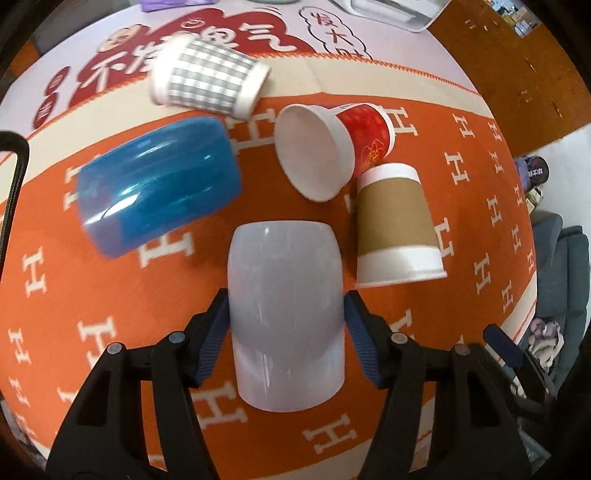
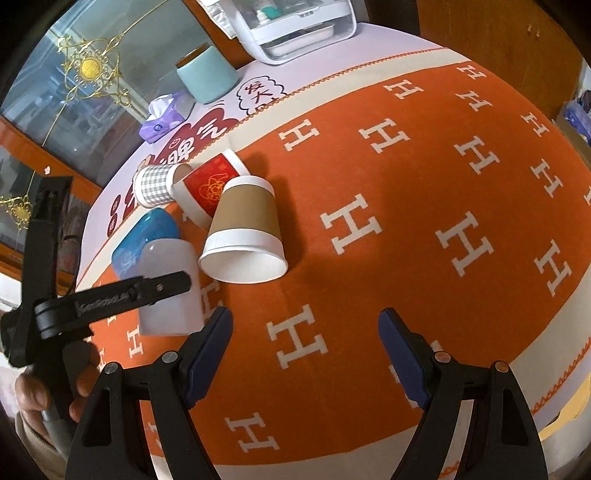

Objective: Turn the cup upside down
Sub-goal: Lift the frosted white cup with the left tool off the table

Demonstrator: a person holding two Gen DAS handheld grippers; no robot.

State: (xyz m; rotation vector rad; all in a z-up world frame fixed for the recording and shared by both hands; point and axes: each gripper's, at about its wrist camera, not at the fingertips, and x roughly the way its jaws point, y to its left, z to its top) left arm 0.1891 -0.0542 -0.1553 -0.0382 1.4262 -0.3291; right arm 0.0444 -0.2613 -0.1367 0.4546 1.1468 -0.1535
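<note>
My left gripper (image 1: pixel 286 332) has its two blue pads pressed against the sides of the pale grey cup (image 1: pixel 286 314), closed on it partway along its body. The cup sits over the orange cloth (image 1: pixel 461 221) at the near centre of the table; I cannot tell which end is its mouth, nor see inside it. From the right wrist view the same cup (image 2: pixel 170 288) shows with a black finger of the left gripper across it.

Just right of the grey cup stands a brown-sleeved paper cup (image 1: pixel 397 229), mouth down on the cloth. Beyond the grey cup, a red paper cup (image 1: pixel 332 147) lies on its side with its white inside facing me, empty, its rim touching the brown cup. Left of the grey cup lies a clear blue cup (image 1: pixel 159 181) on its side. Farther beyond, a grey checked paper cup (image 1: pixel 210 77) lies tipped over at the cloth's cream border.

My right gripper (image 2: pixel 306 354) hangs wide open over bare cloth, well right of the grey cup, holding nothing.

The cloth carries repeated white "H" letters. Past it a mat shows red Chinese characters that I can't read surely. At the table's far edge sit a teal roll (image 2: pixel 207 74), a purple tissue pack (image 2: pixel 164 118) and a white appliance (image 2: pixel 295 29).
</note>
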